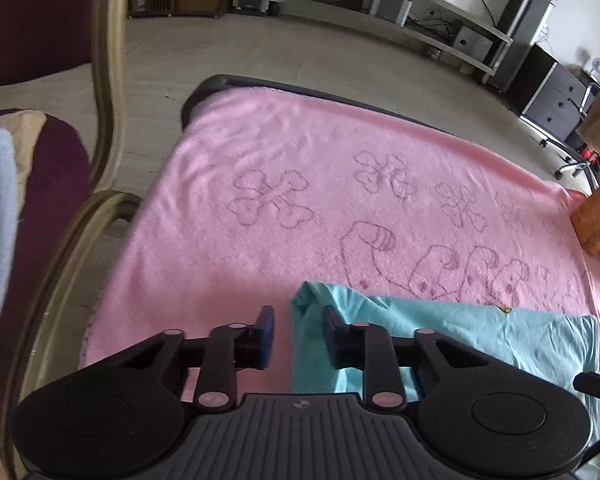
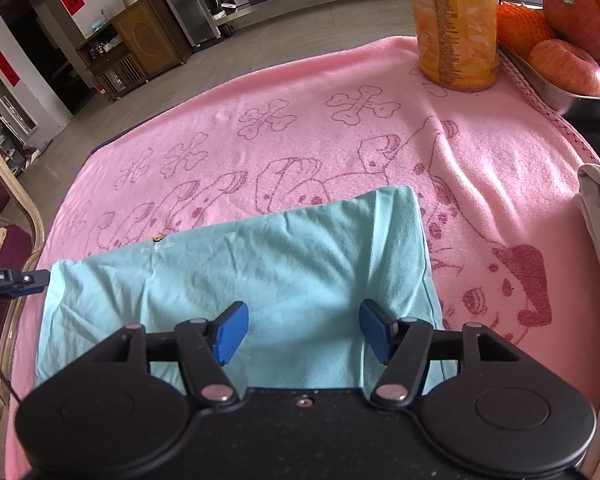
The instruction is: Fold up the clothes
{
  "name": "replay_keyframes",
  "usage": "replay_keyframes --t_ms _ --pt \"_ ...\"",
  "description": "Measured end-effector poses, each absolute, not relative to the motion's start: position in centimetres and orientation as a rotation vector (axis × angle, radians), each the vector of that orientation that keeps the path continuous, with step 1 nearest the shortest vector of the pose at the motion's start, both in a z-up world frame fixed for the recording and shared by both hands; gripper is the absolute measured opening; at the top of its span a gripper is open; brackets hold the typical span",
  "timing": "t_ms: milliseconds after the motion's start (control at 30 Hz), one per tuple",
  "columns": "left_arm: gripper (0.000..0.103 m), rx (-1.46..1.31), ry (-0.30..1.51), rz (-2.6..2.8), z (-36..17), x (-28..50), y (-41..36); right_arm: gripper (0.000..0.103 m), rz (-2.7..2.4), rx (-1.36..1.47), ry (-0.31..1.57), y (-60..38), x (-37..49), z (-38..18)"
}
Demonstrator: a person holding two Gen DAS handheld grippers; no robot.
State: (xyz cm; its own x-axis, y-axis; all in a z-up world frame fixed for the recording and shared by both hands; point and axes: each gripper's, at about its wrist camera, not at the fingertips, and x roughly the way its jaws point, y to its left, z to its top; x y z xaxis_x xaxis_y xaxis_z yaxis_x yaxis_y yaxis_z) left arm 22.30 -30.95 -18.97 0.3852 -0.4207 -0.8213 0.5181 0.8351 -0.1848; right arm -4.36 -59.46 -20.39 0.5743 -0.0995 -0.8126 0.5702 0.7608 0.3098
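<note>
- Turquoise garment (image 2: 236, 280): lies flat as a folded-looking rectangle on the pink towel (image 2: 300, 140) covering the desk, long axis left to right.
- Left hand-held gripper (image 1: 298, 334): jaws apart, straddling the garment's bunched left edge.
- Right hand-held gripper (image 2: 304, 330): jaws wide apart, empty, over the garment's near right part.
- Writing: small chest print on the garment and the juice bottle (image 2: 456, 24) label are illegible.

The right gripper (image 2: 304, 332) hovers, fingers spread, over a folded teal garment (image 2: 260, 276) on the pink towel (image 2: 300, 140).
</note>
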Motion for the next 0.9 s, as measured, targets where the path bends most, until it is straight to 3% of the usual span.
replay_keyframes --t_ms 200,633,733,900 --pt "0.009 0.090 1.005 -0.650 -19.2 22.2 -31.4 0.062 -0.419 0.600 0.878 -59.4 -4.3 -20.4" --pt "0.013 0.128 1.020 -0.648 -20.6 22.3 -32.0 0.064 -0.419 0.599 0.877 -59.3 -4.3 -20.4" --pt "0.001 0.135 0.996 -0.644 -20.5 22.0 -32.0 0.064 -0.418 0.596 0.877 -59.2 -4.3 -20.4" --pt "0.001 0.124 0.973 -0.582 -20.2 22.3 -31.1 0.064 -0.416 0.594 0.878 -59.3 -4.3 -20.4"
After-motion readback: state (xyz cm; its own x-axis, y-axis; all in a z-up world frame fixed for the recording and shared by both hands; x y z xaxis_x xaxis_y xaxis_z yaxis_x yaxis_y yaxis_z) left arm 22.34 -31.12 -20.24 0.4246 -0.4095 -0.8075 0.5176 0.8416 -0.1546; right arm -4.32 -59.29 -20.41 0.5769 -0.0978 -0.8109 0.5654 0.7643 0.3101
